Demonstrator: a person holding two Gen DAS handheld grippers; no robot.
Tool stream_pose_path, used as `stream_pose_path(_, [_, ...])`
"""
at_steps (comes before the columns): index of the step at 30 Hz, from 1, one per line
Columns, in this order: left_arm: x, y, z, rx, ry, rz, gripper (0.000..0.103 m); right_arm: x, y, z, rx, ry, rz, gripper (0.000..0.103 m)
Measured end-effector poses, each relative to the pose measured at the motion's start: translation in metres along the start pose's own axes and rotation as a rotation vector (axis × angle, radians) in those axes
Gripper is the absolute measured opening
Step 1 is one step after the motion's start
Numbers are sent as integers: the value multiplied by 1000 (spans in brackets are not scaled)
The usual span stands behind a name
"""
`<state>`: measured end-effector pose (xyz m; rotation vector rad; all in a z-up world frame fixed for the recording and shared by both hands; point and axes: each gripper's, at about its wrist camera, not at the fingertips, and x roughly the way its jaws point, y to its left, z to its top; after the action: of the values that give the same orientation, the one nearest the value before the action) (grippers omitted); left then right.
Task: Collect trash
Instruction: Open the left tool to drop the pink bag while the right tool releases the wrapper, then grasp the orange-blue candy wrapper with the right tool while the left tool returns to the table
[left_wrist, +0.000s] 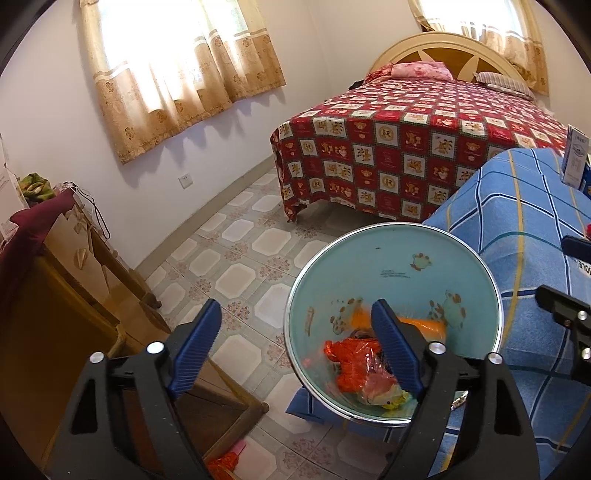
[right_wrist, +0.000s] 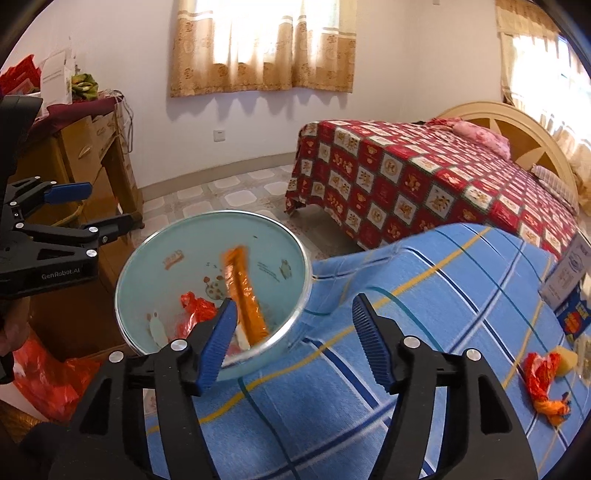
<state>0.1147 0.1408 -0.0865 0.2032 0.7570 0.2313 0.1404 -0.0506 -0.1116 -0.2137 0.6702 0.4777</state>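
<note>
From the left, our left gripper (left_wrist: 295, 350) hangs spread and empty above the trash bin (right_wrist: 147, 258), where an orange wrapper (right_wrist: 243, 295) and red scraps already lie. Our right gripper (right_wrist: 291, 343) is spread too, holding nothing, over the blue checked cloth (right_wrist: 424, 277). The remaining crumpled red wrapper (right_wrist: 541, 376) lies on the cloth off to its right, so we judge the right hand nearer, the bin opposite.
</note>
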Motion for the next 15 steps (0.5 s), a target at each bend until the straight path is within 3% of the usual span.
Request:
stream_pose_path(7, [4,-26,-7,45,28,-30,83,-21,-39,-27,76,15,-84,69])
stream_pose_path(15, [3,-66,-4,103,30,-67,83,-62,-144,-72,245,45,-303,69])
